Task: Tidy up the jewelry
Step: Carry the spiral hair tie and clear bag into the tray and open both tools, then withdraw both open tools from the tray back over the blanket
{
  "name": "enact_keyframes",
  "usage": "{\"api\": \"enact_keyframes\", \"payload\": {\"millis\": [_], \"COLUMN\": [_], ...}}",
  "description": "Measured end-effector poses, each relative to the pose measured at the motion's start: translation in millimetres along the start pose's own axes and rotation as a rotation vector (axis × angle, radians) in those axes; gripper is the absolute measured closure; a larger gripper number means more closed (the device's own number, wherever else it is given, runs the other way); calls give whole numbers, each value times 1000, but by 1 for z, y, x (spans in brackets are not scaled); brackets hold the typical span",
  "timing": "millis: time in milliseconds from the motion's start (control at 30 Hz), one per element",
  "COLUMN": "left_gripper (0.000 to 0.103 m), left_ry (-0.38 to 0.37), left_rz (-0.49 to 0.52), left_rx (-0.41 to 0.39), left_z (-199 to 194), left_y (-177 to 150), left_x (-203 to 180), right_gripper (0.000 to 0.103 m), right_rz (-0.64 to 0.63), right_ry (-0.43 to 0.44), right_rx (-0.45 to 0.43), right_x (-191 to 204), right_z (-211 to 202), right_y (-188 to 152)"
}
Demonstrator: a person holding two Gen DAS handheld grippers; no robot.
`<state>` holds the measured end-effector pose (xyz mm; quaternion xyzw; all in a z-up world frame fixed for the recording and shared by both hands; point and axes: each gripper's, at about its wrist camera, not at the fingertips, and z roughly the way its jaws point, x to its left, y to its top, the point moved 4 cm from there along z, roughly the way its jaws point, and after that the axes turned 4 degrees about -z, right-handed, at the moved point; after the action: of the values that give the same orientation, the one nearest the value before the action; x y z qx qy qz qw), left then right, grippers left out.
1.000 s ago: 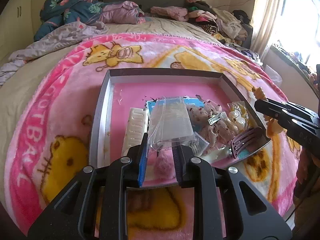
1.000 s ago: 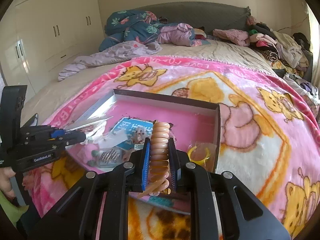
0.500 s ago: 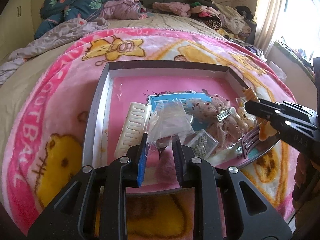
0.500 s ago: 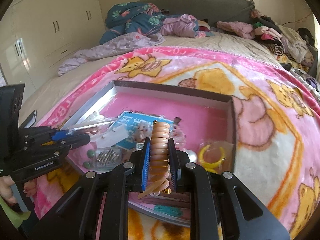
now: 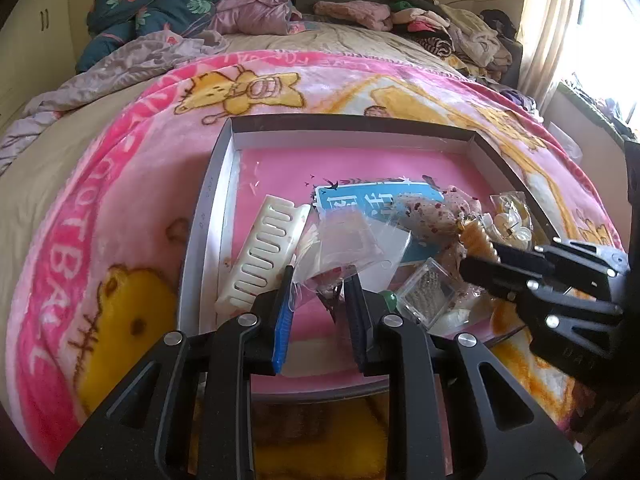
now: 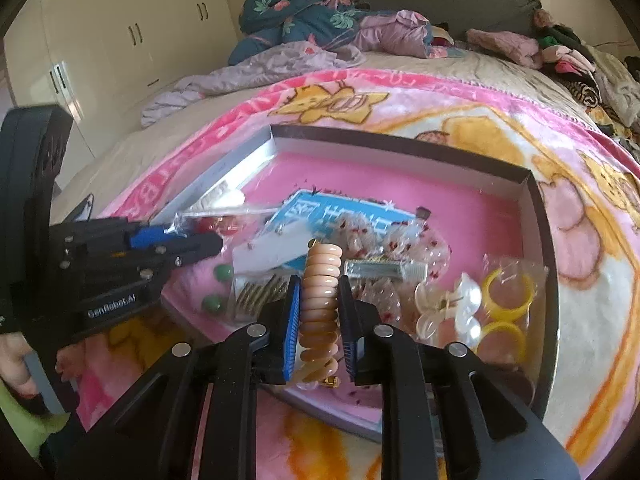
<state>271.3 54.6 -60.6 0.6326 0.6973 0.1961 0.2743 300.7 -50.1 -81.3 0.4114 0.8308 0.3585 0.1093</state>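
A shallow grey box [image 5: 208,208] with a pink floor lies on the pink blanket and holds several jewelry pieces. My left gripper [image 5: 320,284] is shut on a clear plastic bag [image 5: 352,244] low over the box's near left part; it also shows in the right wrist view [image 6: 188,240]. My right gripper [image 6: 319,298] is shut on a tan spiral hair tie [image 6: 320,304] above the box's near edge; it also shows in the left wrist view [image 5: 476,258]. A white comb [image 5: 268,256], a blue card [image 5: 372,204] and a small clear case [image 5: 426,292] lie in the box.
Yellow rings in a bag [image 6: 506,300], a clear claw clip [image 6: 452,312], a silver clip [image 6: 384,270] and green beads [image 6: 222,272] lie in the box. Piled bedding and clothes [image 5: 224,12] lie at the head of the bed. Wardrobe doors [image 6: 132,40] stand to the left.
Both grippers have moved lower and closer over the box. The clear bag has sunk and crumpled toward the box floor. The right gripper has come nearer the left one.
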Motion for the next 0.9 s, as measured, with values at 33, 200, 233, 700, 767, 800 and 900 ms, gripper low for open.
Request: {"api": "enact_keyframes", "payload": {"millis": [33, 200, 233, 700, 767, 800, 900], "left_gripper": [86, 80, 77, 40, 36, 31, 23], "left_ry": [2, 3, 1, 0, 2, 3, 6], "left_rz": [3, 4, 4, -8, -11, -11, -16], "left_rx": [-1, 0, -1, -44, -57, -64, -84], "left_z": [0, 0, -2, -53, -65, -70, -85], "left_y": [0, 0, 0, -27, -35, -39, -47], "left_x": [0, 0, 0, -6, -6, -6, -5], "right_gripper": [83, 65, 65, 17, 14, 13, 10], "right_rz": [0, 2, 0, 60, 68, 74, 93], "right_ry": [2, -4, -9, -113, -129, -135, -147], "right_rx": [2, -12, -17, -117, -126, -129, -133], "right_x": [1, 4, 5, 0, 0, 0, 0], "right_z": [-1, -16, -21, -100, -108, -112, -119], "right_y": [-1, -9, -10, -43, -48, -51, -61]}}
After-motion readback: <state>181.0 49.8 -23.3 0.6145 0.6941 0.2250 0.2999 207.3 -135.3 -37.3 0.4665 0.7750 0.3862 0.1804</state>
